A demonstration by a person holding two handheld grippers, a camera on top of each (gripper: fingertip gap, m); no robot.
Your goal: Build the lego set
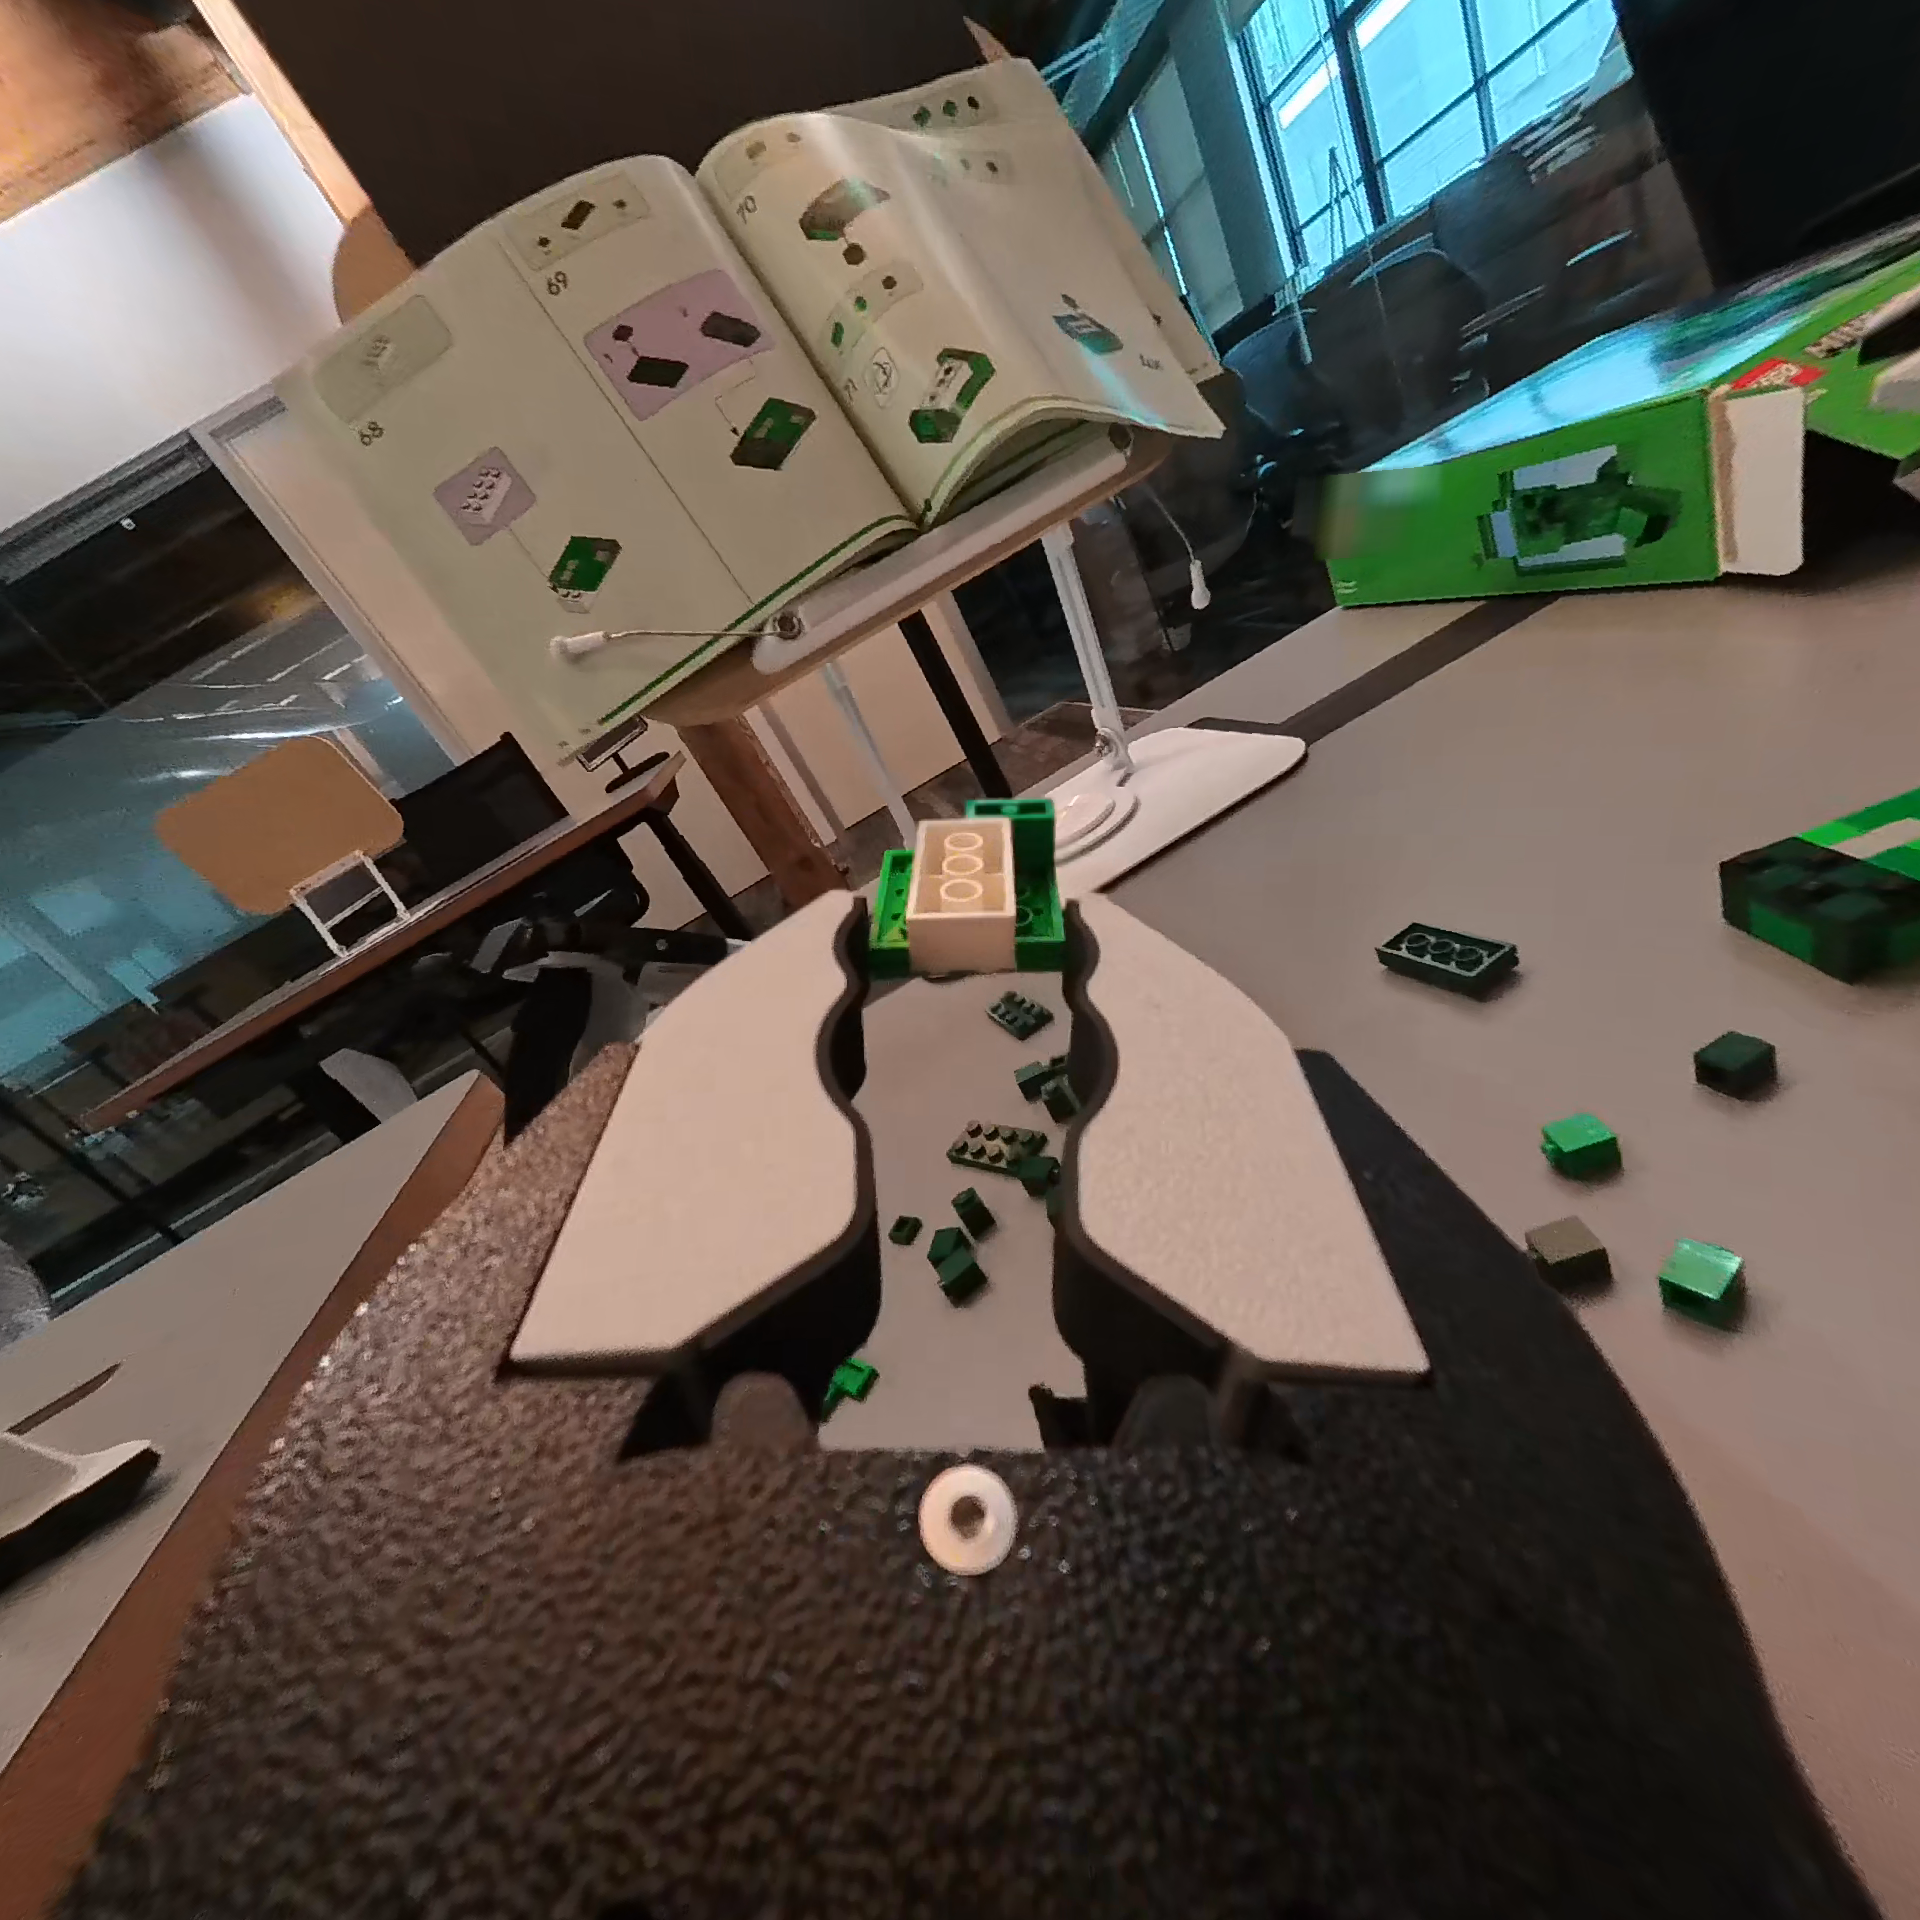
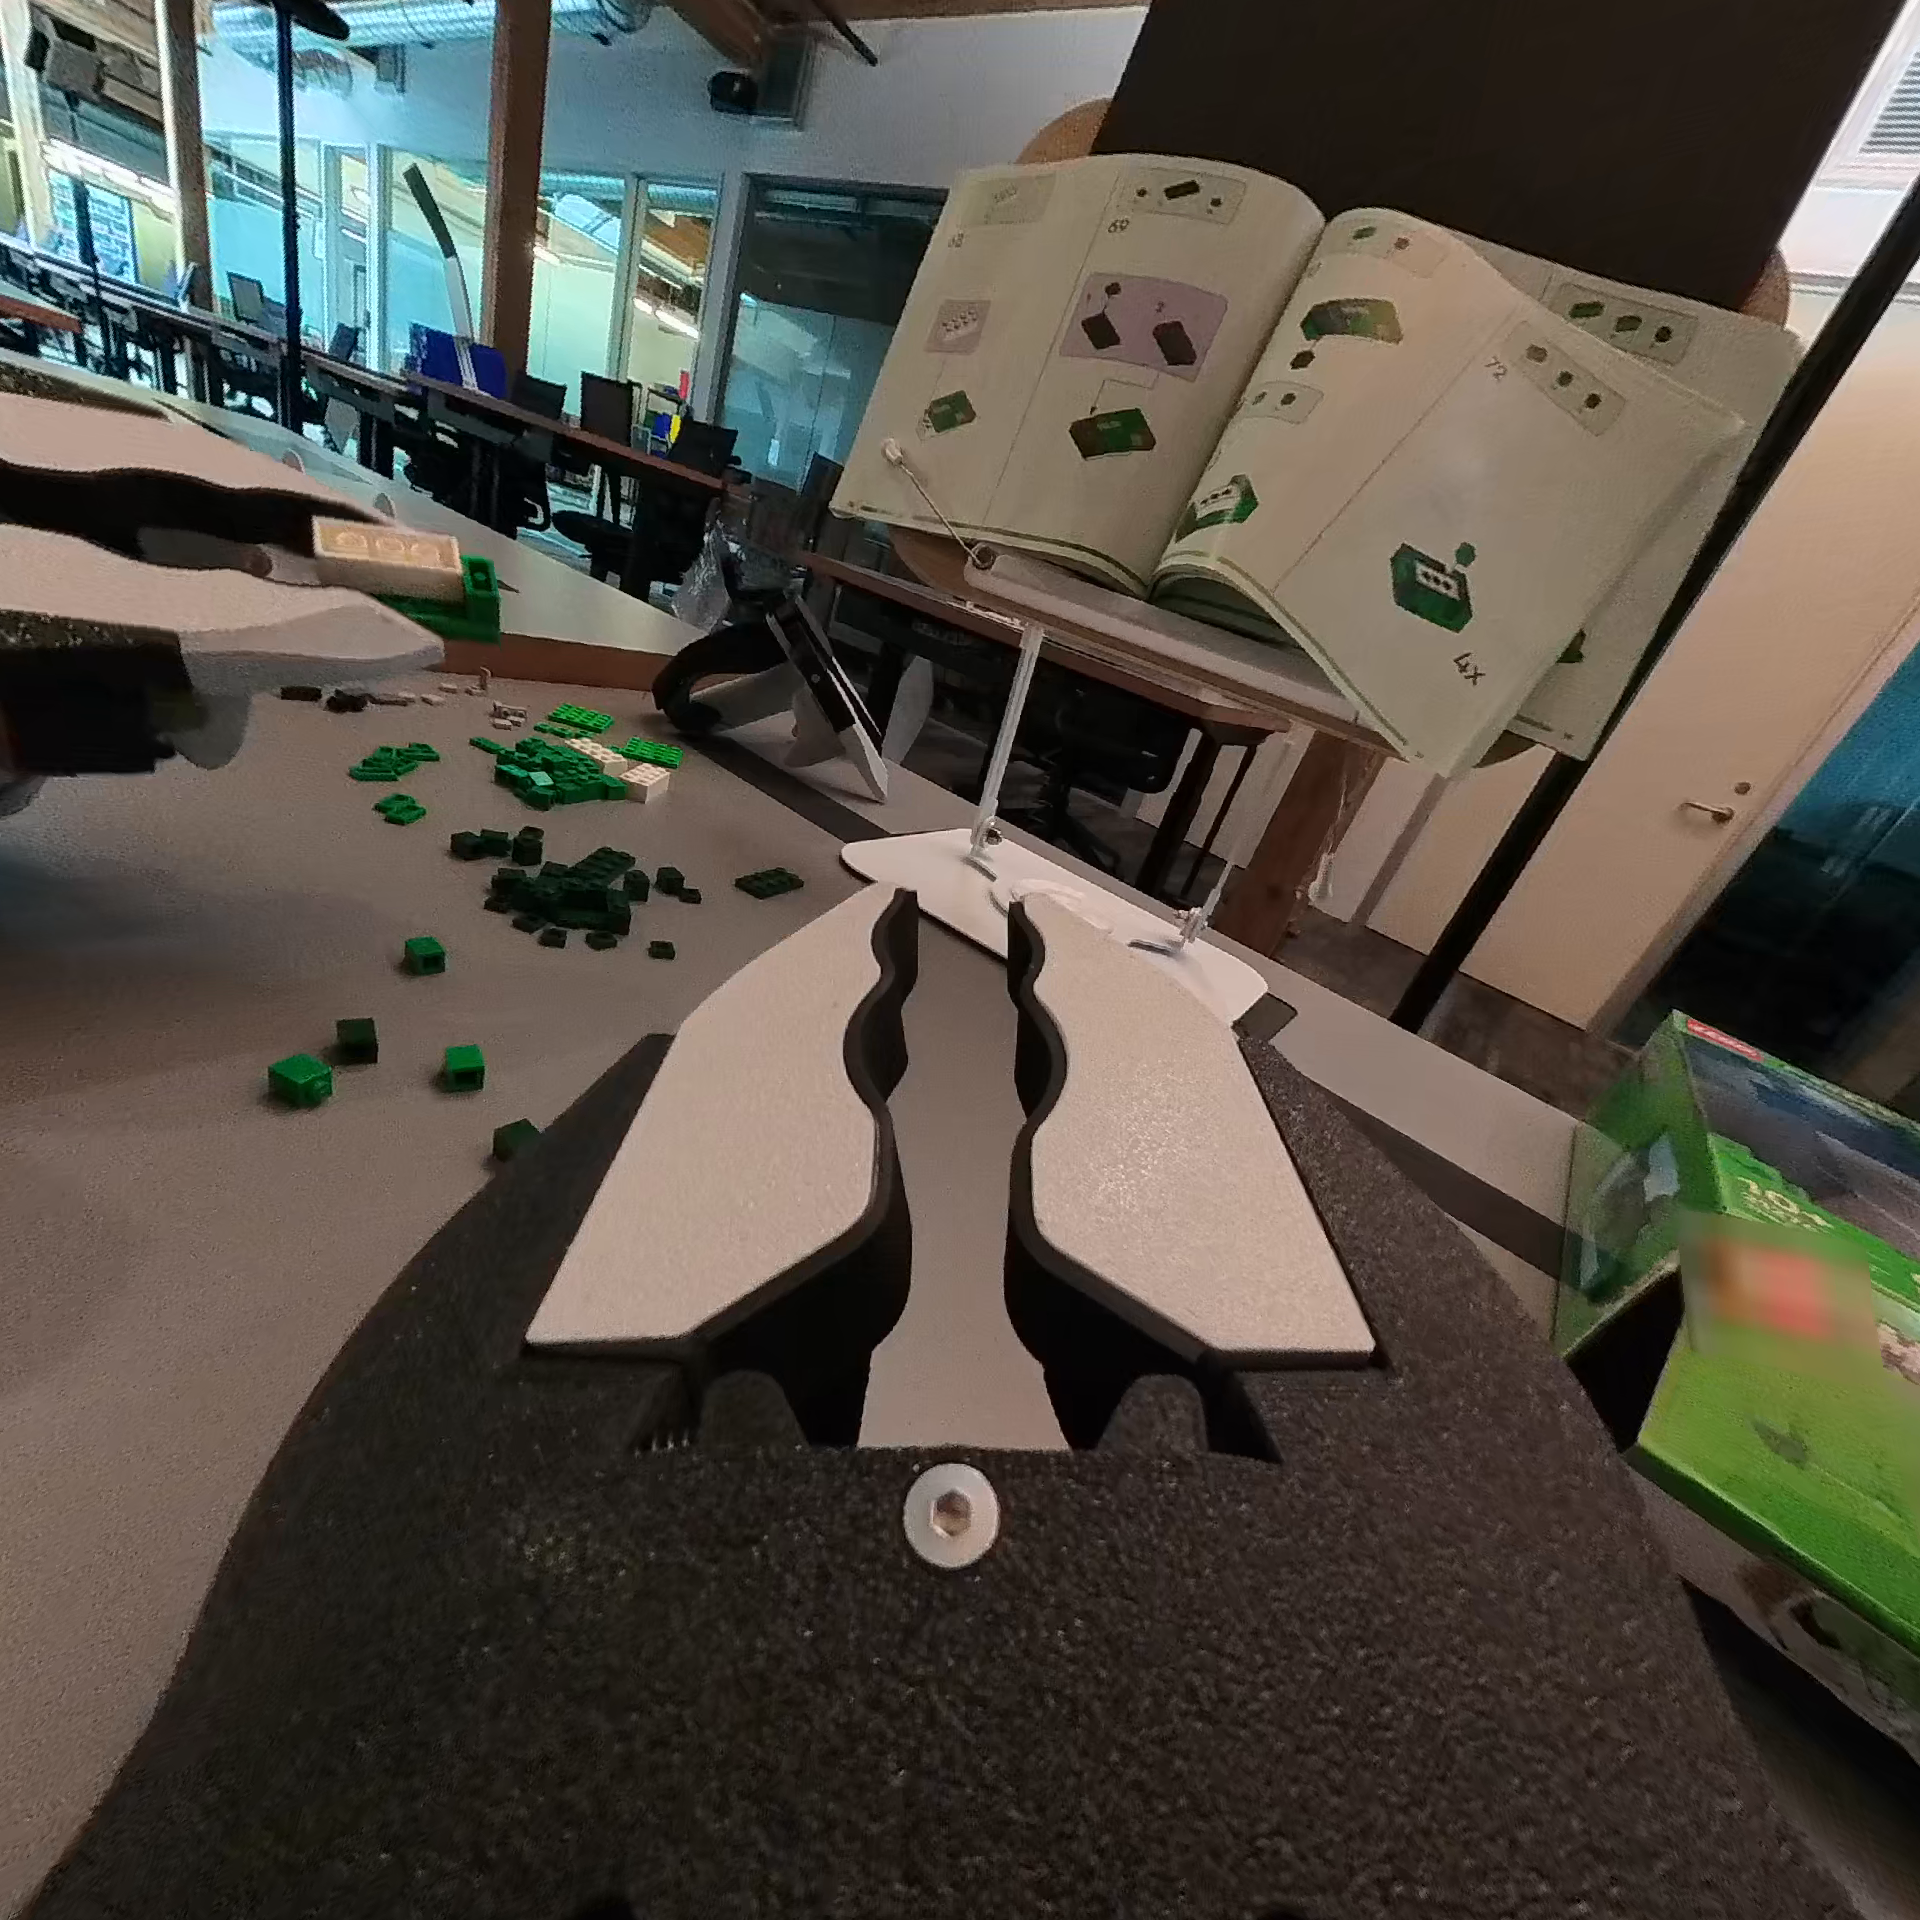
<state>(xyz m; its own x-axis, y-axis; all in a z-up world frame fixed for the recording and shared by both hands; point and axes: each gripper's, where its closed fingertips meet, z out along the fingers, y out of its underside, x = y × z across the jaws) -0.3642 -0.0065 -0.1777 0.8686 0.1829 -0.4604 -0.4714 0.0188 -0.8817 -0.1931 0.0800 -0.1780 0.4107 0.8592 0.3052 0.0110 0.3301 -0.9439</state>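
Observation:
My left gripper (image 1: 966, 935) is shut on a small lego assembly (image 1: 971, 902), a white brick seated upside down on bright green pieces, held above the table. The same assembly (image 2: 416, 566) shows at the upper left of the right wrist view, between the left gripper's fingers (image 2: 312, 634). My right gripper (image 2: 961, 920) is open with a narrow gap and empty, above the grey table near the white stand base (image 2: 935, 883). Loose dark green bricks (image 1: 997, 1148) lie under the left gripper. Piles of bright green (image 2: 561, 769) and dark green bricks (image 2: 582, 883) lie left of the right gripper.
An open instruction booklet (image 1: 727, 364) rests on a raised stand; it also shows in the right wrist view (image 2: 1299, 436). A green lego box (image 1: 1538, 509) lies at the far right, and a box (image 2: 1787, 1299) sits close right of the right gripper. A partly built dark green block (image 1: 1829, 904) sits on the right. The tips of one gripper are about 20 cm away from the tips of the other.

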